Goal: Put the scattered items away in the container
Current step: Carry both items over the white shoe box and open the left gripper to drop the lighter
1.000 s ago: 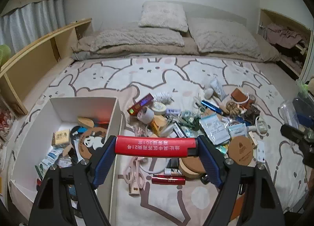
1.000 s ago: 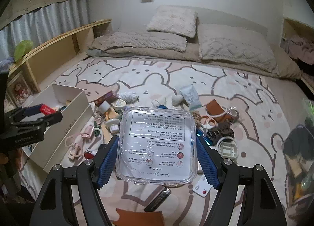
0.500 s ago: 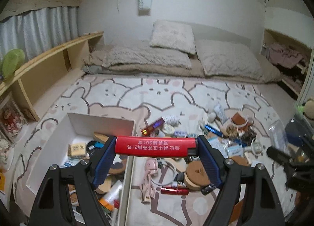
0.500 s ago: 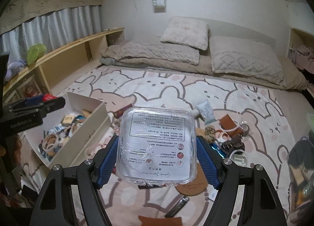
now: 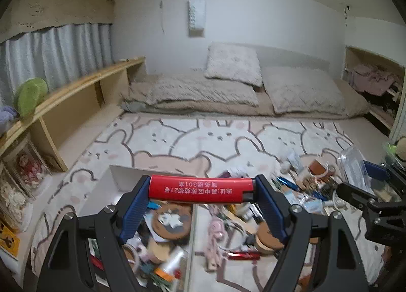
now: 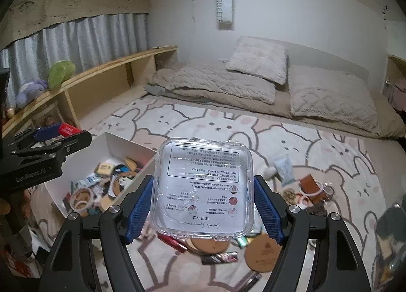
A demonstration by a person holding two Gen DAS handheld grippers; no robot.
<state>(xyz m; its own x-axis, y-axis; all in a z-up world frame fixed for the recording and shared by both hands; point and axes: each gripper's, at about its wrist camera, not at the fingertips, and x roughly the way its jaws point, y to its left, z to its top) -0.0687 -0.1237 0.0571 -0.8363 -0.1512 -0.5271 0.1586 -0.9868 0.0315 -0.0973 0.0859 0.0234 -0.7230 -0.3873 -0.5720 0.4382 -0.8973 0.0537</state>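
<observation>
My left gripper (image 5: pixel 201 191) is shut on a red lighter (image 5: pixel 201 188), held lengthwise between the blue pads above the white box (image 5: pixel 132 177). The box holds several small items. My right gripper (image 6: pixel 203 205) is shut on a clear square plastic case (image 6: pixel 203 188) with a printed label, held above the rug to the right of the white box (image 6: pixel 127 143). Each gripper shows in the other's view: the left gripper (image 6: pixel 64 134) with the lighter (image 6: pixel 68 129), and the right gripper (image 5: pixel 362 180) with the case (image 5: pixel 352 166). Scattered items (image 5: pixel 299 198) lie on the rug right of the box.
A bunny-print rug (image 6: pixel 215 127) covers the floor. Cork coasters (image 6: pixel 264 254), tubes and a leather pouch (image 6: pixel 309 185) lie on it. Behind it are a bed with pillows (image 6: pixel 258 61), a wooden shelf (image 6: pixel 106 81) with plush toys along the left, and a curtain.
Both grippers have risen and drawn back, each keeping its item. The views take in more of the wall and bed, and the clutter has sunk toward the bottom edge.
</observation>
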